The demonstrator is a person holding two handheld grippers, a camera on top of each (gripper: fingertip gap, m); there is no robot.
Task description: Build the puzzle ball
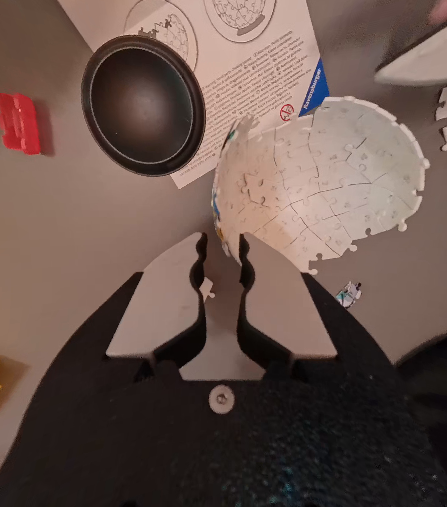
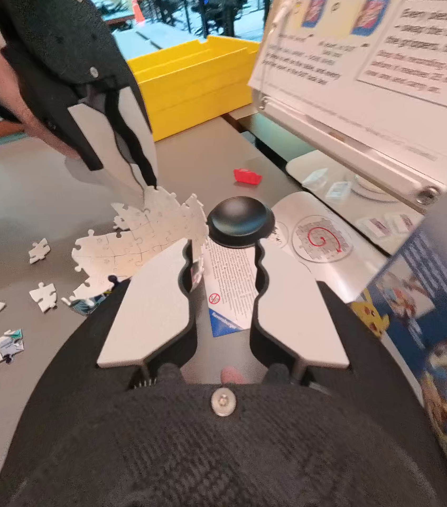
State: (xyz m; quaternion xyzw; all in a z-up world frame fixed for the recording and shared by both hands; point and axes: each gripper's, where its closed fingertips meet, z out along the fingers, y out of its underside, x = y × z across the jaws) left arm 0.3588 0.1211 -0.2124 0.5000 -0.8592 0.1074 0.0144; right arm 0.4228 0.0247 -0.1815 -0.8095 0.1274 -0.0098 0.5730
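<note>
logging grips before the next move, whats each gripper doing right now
left gripper: narrowed at the puzzle shell rim, grip cannot be told
right gripper: open, holding nothing

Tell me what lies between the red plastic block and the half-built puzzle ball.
In the left wrist view, the black bowl-shaped stand sits between the red plastic block and the half-built puzzle ball, resting partly on the instruction sheet. Otherwise bare grey table.

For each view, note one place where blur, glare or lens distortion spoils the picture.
Left wrist view: the right hand-held gripper at the top right corner is motion-blurred, and the black stand shows a soft sheen. Right wrist view: the propped sheet and puzzle box smear toward the edge; wide-angle bending curves the table.
</note>
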